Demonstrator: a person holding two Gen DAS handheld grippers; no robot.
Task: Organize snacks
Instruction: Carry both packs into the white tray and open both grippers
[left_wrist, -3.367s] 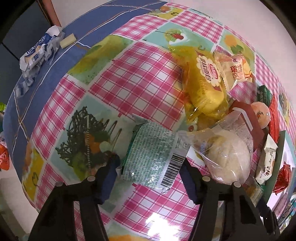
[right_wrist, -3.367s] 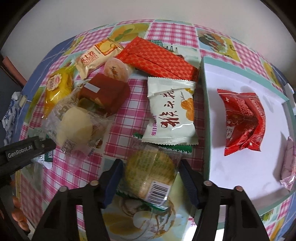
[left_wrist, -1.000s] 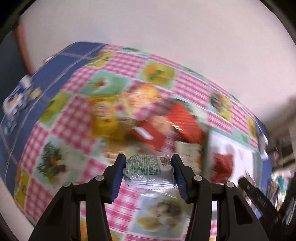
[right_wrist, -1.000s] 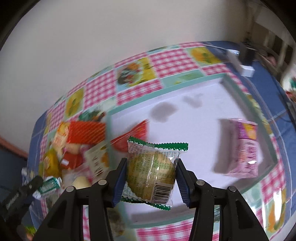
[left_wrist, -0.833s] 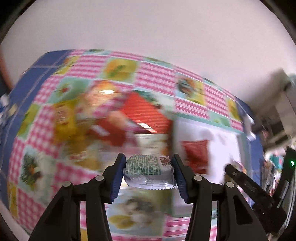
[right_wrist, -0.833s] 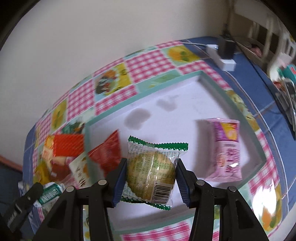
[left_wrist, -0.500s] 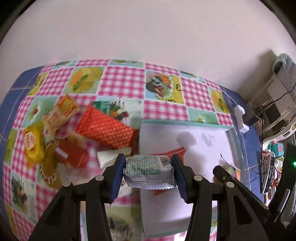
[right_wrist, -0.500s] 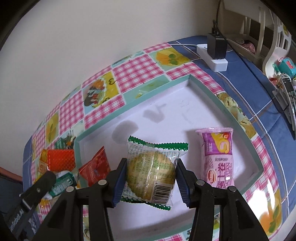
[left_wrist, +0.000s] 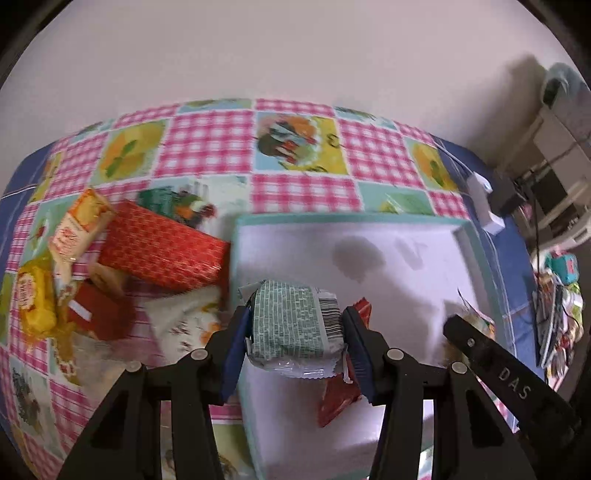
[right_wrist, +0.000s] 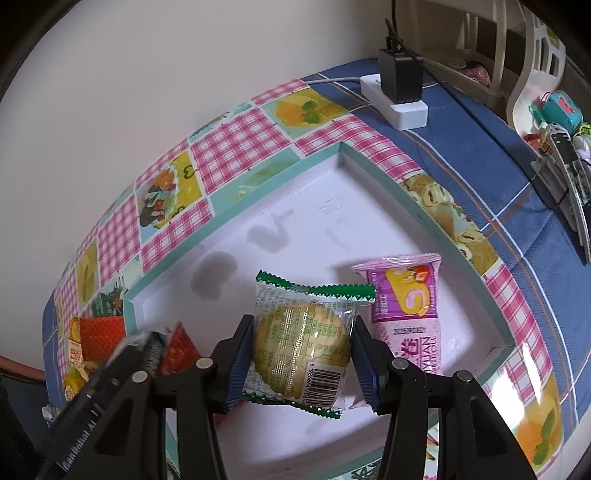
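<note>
My left gripper (left_wrist: 295, 338) is shut on a green-and-white snack packet (left_wrist: 291, 330) and holds it above the left part of the white tray (left_wrist: 388, 254). My right gripper (right_wrist: 303, 360) is shut on a clear packet with a round yellow cake (right_wrist: 303, 343), above the tray's middle (right_wrist: 332, 192). A red packet (left_wrist: 340, 395) lies in the tray under the left gripper. A pink roll-cake packet (right_wrist: 404, 306) lies in the tray right of the cake. The right gripper's body shows in the left wrist view (left_wrist: 506, 373).
Several loose snacks lie left of the tray on the checked cloth: a red box (left_wrist: 162, 251), a yellow packet (left_wrist: 35, 299), a white packet (left_wrist: 184, 325). A power strip with a black charger (right_wrist: 399, 88) sits behind the tray. Clutter lies at the right (right_wrist: 561, 147).
Both grippers closed on their packets, lifted them off the cloth and carried them right, over the tray. Since half a second ago both have moved a little further over the tray.
</note>
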